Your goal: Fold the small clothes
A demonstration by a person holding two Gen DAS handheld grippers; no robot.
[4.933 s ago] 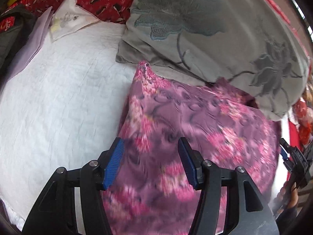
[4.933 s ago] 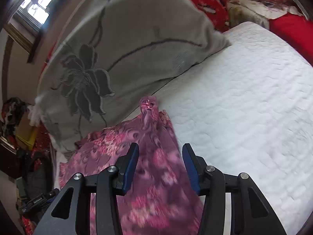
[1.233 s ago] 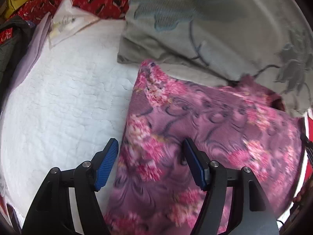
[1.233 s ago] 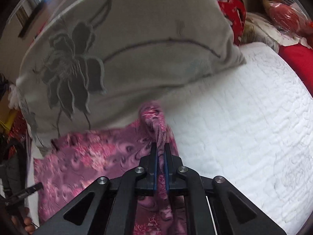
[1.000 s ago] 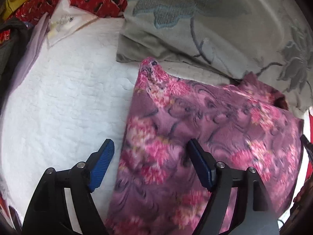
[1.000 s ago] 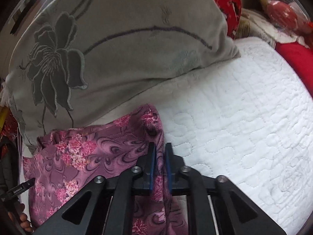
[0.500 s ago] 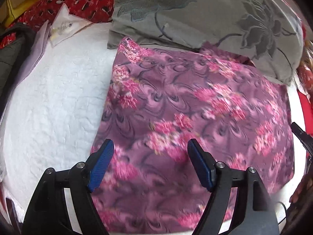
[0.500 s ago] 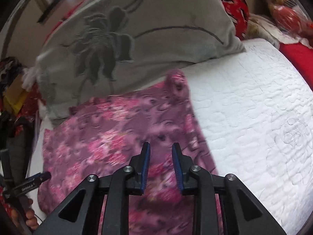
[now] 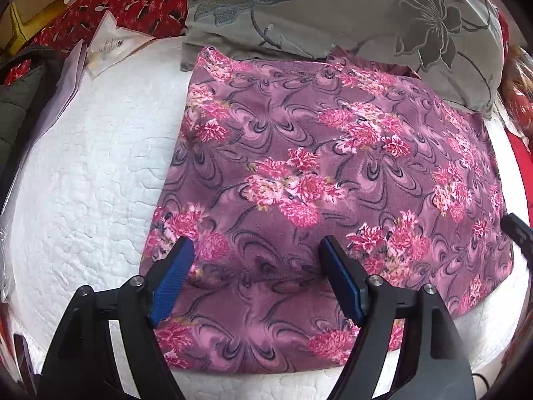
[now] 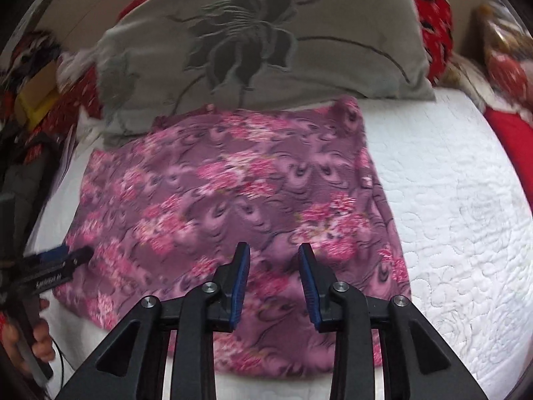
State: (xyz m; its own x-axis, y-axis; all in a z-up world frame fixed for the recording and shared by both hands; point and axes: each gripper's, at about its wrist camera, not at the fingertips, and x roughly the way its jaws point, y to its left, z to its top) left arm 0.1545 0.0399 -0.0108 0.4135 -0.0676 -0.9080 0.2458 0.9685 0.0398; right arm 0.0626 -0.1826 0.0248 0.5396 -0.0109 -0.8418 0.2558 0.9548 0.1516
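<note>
With the purple floral garment (image 9: 333, 166) spread flat on the bed (image 9: 93, 173), our left tongs (image 9: 256, 280) gape wide and our right tongs (image 10: 273, 280), narrowly parted after just opening, hold nothing, so next we judge we must grip an edge to fold.

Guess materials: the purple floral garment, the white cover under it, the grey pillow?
Purple floral garment: looks like soft fleece or brushed knit; matte, slightly fuzzy, printed pattern, lies limp and flat. White cover: quilted fabric, probably cotton or polyester; stitched wavy lines puff the surface. Grey pillow: smooth woven case with a faint sheen; the dark flower looks embroidered or woven in, hard to tell which.
</note>
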